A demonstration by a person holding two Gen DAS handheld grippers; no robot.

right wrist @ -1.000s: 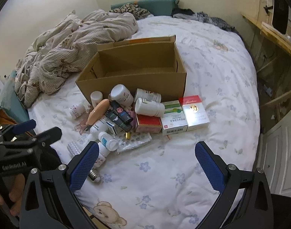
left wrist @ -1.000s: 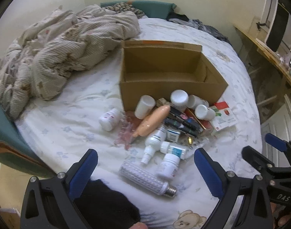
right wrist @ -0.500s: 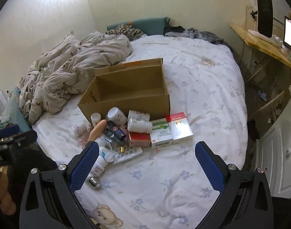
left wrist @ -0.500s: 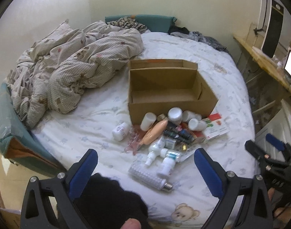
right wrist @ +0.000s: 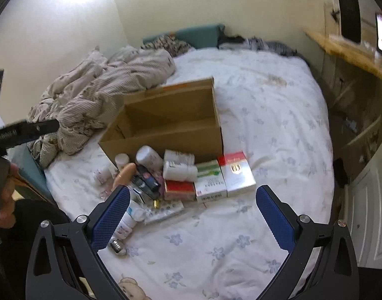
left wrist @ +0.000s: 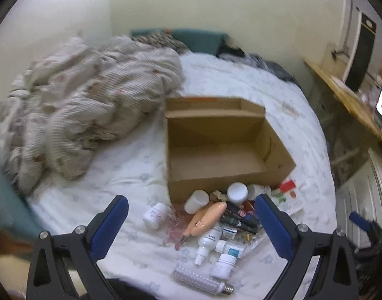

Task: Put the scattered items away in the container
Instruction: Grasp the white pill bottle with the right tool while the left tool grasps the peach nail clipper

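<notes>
Box: the cardboard box (left wrist: 223, 147) sits open on the bed (right wrist: 266, 130), its floor bare as far as the left wrist view shows; the near corner behind the front wall is hidden.
Items: the scattered things lie heaped on the sheet just outside the box's front wall, none of them inside.
Heap, left side: a white bottle (left wrist: 154, 215) stands a little apart; a peach tube (left wrist: 208, 218) lies slanted over dark tubes (left wrist: 238, 221); an LED bulb (left wrist: 202, 281) lies nearest the camera.
Heap, right side: a red-and-white carton (right wrist: 237, 175) and a green carton (right wrist: 209, 180) lie flat side by side, touching, with a white bottle on its side (right wrist: 179, 171) just behind them.
Left gripper (left wrist: 191, 227): spread wide, holding nothing, hanging above the near edge of the heap.
Right gripper (right wrist: 193, 222): likewise gaping and empty, over bare sheet just before the cartons.
Picking order: outliers are the easier grabs, so the lone bottle suits the left and the end carton suits the right.
Grip: take cartons across their narrow width; take bottles across the body, not the cap, since round plastic may roll out of the blue pads (right wrist: 110, 220).
Risk: tugging the peach tube will likely drag the tubes under it.
Drop: carry each piece clear over the front wall before letting go, spread toward the back.
Doubt: the frames are motion-blurred, so small pieces like the blister strip (right wrist: 163, 211) are only roughly placed.
</notes>
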